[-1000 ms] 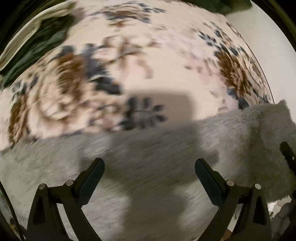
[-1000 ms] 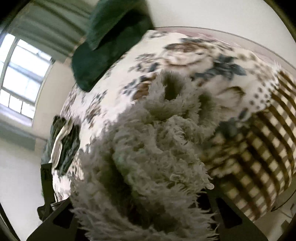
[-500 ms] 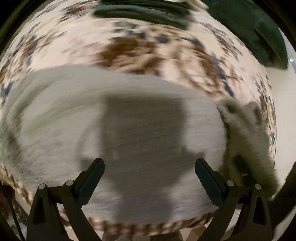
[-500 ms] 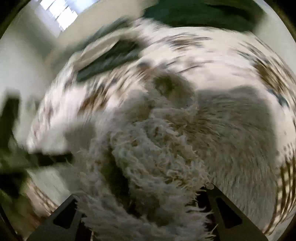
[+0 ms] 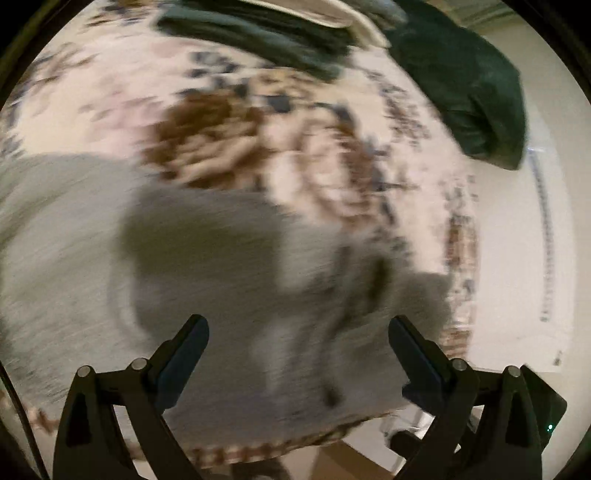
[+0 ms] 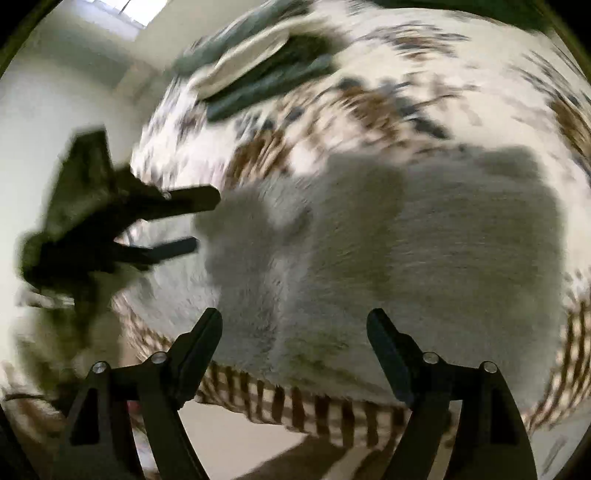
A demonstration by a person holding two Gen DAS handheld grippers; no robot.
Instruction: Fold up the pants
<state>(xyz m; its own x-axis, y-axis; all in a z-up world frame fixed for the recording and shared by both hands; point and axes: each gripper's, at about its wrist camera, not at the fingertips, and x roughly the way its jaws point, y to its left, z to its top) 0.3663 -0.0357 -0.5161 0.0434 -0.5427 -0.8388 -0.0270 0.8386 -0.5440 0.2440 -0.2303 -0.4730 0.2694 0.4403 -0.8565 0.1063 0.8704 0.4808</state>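
The fluffy grey pants [image 5: 184, 266] lie spread on the floral bed cover, near the bed's front edge; they also show in the right wrist view [image 6: 424, 258]. My left gripper [image 5: 295, 332] is open and empty just above the pants. My right gripper [image 6: 295, 325] is open and empty over the pants' near edge. The left gripper also shows in the right wrist view [image 6: 181, 221], at the left, open above the fabric. Both views are blurred by motion.
The floral bed cover [image 5: 295, 129] has a checked border [image 6: 332, 406] at the front edge. Dark green folded clothes [image 5: 266, 33] and a dark green pillow [image 5: 472, 92] lie at the far side. A pale wall [image 5: 524, 258] is at the right.
My right gripper has let go of the bunched pants and opened; the pants now lie flat. Both grippers have swung across the bed.
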